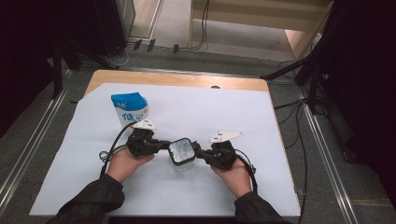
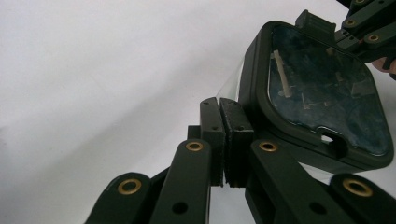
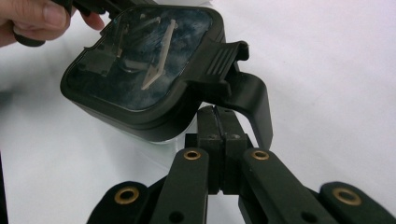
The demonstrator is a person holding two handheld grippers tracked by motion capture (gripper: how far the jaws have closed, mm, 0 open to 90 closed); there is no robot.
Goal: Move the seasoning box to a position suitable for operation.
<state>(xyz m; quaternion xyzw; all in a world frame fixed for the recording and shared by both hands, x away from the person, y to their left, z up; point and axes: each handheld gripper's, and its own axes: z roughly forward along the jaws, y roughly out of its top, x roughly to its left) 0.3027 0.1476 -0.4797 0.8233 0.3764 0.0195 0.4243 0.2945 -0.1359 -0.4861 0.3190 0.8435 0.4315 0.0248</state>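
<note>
Both forearms reach in from the near edge of the surface, dark sleeves to the wrists. The left gripper [image 1: 164, 144] and right gripper [image 1: 198, 151] point inward toward each other mid-surface, each with jaws pressed together.

The container [image 1: 181, 154] at the centre of the frame has a black lid frame around a clear, bluish panel. The bag [image 1: 130, 108] at upper left is blue and white with blue lettering. A white sheet [image 1: 224, 116] covers the light wooden surface [image 1: 177, 79]. Both grippers' fingers [image 2: 233, 140] are black with brass-coloured rivets.
</note>
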